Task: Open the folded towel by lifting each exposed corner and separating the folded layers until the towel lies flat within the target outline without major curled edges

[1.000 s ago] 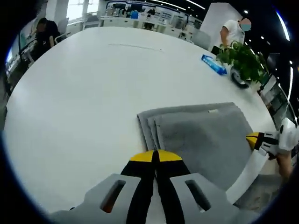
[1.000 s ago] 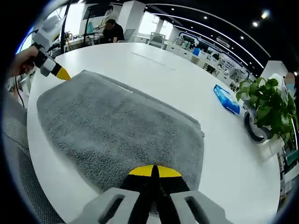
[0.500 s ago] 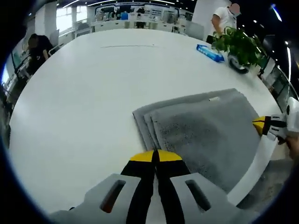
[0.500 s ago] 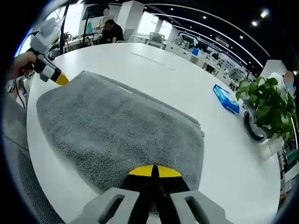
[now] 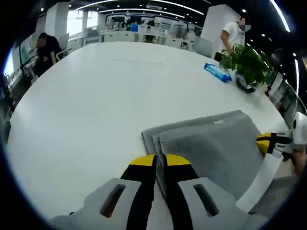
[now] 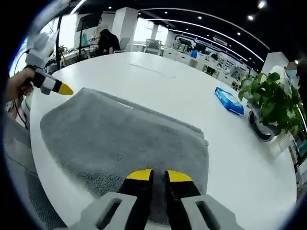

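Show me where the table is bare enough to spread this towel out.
Bare white round table stretches from the folded grey terry towel toward the far rim. Crowded side: the blue packet and the green potted plant. The towel's other long side runs along the near rim, leaving little room.

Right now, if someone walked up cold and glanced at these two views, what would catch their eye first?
The folded grey terry towel dominates, lying near the edge of the big round white table, its stacked layers stepped along one side in the left gripper view. Next come the yellow-tipped grippers: the right gripper poised over one towel end, the left gripper at the other. Beyond, a leafy green potted plant sits beside a flat blue packet.
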Action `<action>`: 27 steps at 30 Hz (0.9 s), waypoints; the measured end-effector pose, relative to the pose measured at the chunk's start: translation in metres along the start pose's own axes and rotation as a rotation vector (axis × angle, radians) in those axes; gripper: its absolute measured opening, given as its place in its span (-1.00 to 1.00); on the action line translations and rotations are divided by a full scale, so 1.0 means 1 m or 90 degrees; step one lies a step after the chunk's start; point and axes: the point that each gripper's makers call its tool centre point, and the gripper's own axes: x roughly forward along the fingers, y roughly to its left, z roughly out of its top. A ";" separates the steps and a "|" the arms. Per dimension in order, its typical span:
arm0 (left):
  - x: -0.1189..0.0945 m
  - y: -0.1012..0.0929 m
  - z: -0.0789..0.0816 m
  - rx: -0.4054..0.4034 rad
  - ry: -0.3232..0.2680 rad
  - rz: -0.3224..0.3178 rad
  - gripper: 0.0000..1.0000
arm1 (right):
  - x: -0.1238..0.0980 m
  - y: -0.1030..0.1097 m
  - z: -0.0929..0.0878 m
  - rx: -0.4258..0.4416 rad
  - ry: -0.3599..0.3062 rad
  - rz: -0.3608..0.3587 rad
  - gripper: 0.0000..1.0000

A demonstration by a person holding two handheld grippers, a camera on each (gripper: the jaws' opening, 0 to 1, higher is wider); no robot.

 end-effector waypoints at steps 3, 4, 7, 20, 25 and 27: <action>0.000 -0.012 0.008 0.023 -0.024 -0.025 -0.89 | -0.001 0.021 0.015 -0.027 -0.035 0.054 -0.89; 0.001 -0.023 0.009 0.046 -0.025 -0.052 -0.89 | -0.002 0.035 0.018 -0.039 -0.040 0.081 -0.89; 0.006 -0.048 -0.010 0.048 0.019 -0.118 -0.89 | -0.002 0.074 0.017 -0.082 -0.036 0.168 -0.97; 0.018 -0.067 -0.042 0.225 0.079 -0.123 -0.81 | -0.001 0.126 -0.009 -0.139 0.007 0.322 -1.00; 0.016 -0.067 -0.045 0.225 0.099 -0.120 -0.86 | 0.002 0.125 -0.010 -0.143 0.010 0.315 -1.00; 0.015 -0.067 -0.047 0.212 0.109 -0.124 -0.87 | 0.002 0.121 -0.011 -0.122 0.017 0.313 -1.00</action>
